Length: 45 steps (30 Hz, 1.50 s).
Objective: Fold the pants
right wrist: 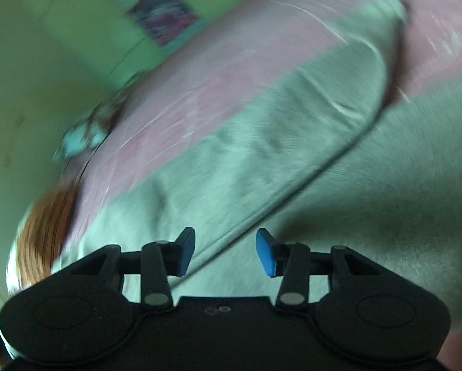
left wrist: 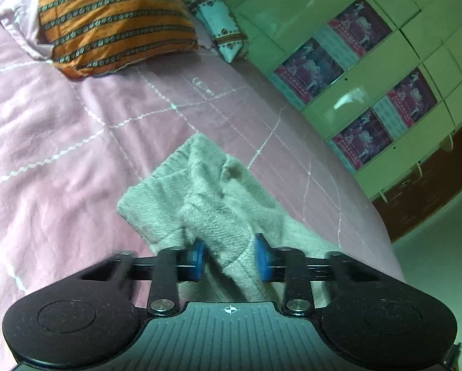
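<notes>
The grey-green pants [left wrist: 212,198] lie bunched on the pink bedspread [left wrist: 60,142]. My left gripper [left wrist: 231,259] is open, its blue pads either side of a ridge of the pants' cloth, not clamped on it. In the blurred right wrist view the pants [right wrist: 261,154] spread flat, one leg lying over the other part along a diagonal edge. My right gripper [right wrist: 226,253] is open and empty just above that cloth.
An orange striped pillow [left wrist: 113,21] and a small white patterned pillow [left wrist: 218,27] lie at the head of the bed. A green tiled wall [left wrist: 370,71] with picture tiles runs along the bed's right edge. The orange pillow [right wrist: 45,235] shows at the left in the right wrist view.
</notes>
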Tool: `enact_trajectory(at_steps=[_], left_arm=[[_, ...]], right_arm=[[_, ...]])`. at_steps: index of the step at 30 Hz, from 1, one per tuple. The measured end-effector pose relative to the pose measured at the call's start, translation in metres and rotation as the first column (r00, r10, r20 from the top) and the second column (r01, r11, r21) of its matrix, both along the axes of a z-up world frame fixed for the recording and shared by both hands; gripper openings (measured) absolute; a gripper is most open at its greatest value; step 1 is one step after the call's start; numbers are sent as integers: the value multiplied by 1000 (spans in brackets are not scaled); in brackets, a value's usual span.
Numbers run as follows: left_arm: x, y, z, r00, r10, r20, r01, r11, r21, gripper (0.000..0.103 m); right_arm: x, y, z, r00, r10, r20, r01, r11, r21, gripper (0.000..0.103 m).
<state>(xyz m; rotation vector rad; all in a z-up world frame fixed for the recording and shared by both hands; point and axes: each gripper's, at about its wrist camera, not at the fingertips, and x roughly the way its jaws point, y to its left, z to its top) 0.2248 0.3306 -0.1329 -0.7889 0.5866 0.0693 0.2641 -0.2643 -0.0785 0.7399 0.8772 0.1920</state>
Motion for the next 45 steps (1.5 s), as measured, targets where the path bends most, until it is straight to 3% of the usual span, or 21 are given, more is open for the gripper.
enact_trajectory(at_steps=[3, 4, 6, 9, 11, 13, 14, 16, 17, 18, 20, 25, 28, 31, 33, 35, 38, 40, 41, 42, 45], left_arm=[[7, 4, 2, 1000, -30, 9, 30, 1000, 4, 30], [12, 5, 4, 999, -42, 9, 42, 999, 8, 29], [23, 9, 16, 997, -70, 36, 70, 998, 9, 26], [27, 24, 46, 977, -84, 197, 91, 995, -26, 26], [22, 30, 63, 957, -103, 270, 112, 994, -17, 26], [18, 33, 57, 965, -121, 231, 122, 992, 13, 26], [19, 32, 45, 978, -135, 157, 130, 991, 40, 26], [27, 27, 8, 987, -151, -58, 155, 985, 82, 26], [26, 24, -7, 981, -154, -117, 167, 981, 102, 26], [20, 24, -11, 985, -144, -91, 153, 984, 95, 26], [14, 26, -9, 991, -115, -70, 119, 991, 54, 26], [22, 20, 2, 989, -125, -81, 133, 986, 101, 26], [8, 20, 18, 991, -135, 0, 134, 982, 132, 26], [8, 12, 8, 982, -153, -107, 173, 961, 213, 26], [7, 15, -5, 982, -152, -112, 172, 963, 205, 26], [5, 15, -2, 985, -136, -110, 155, 969, 194, 26], [3, 9, 4, 985, -123, -125, 149, 964, 221, 27], [-3, 3, 13, 985, -79, -155, 117, 960, 253, 47], [-8, -2, 19, 985, -56, -163, 101, 953, 285, 52], [-16, -8, 27, 988, -32, -153, 82, 941, 329, 53], [-28, -36, 49, 994, -48, -102, 86, 909, 408, 54]], right_arm=[[18, -12, -16, 997, -66, -43, 71, 990, 123, 29], [24, -12, -16, 997, -60, -52, 66, 990, 121, 5], [30, -7, -8, 999, -32, -34, 34, 998, 51, 0], [11, 0, 40, 991, 8, 133, -7, 1000, -10, 0], [-24, 0, 77, 960, 32, 278, -22, 999, -41, 0], [-55, 2, 89, 941, 61, 332, -37, 996, -79, 0], [-68, 5, 83, 943, 76, 324, -46, 994, -102, 0], [-75, 14, 46, 968, 118, 219, -77, 980, -185, 0], [-70, 15, 16, 989, 115, 96, -97, 979, -179, 0], [-67, 14, -6, 994, 106, 7, -104, 985, -141, 0], [-74, 6, -10, 997, 62, 36, -59, 995, -82, 0], [-68, -3, -6, 998, 48, 39, -44, 993, -108, 5], [-70, 2, 8, 997, 56, 61, -50, 993, -106, 0], [-83, 7, 20, 989, 67, 131, -50, 990, -131, 0], [-77, 9, -3, 995, 91, 35, -82, 975, -205, 0], [-74, 2, -18, 998, 65, 16, -62, 987, -148, 0], [-75, 1, -9, 998, 64, 11, -62, 989, -137, 0], [-77, -2, -6, 996, 90, 4, -88, 987, -135, 9], [-85, -9, 0, 996, 90, 23, -86, 986, -144, 12], [-94, -14, 9, 994, 89, 56, -78, 983, -168, 17], [-113, -31, 40, 981, 106, 163, -55, 956, -289, 17]])
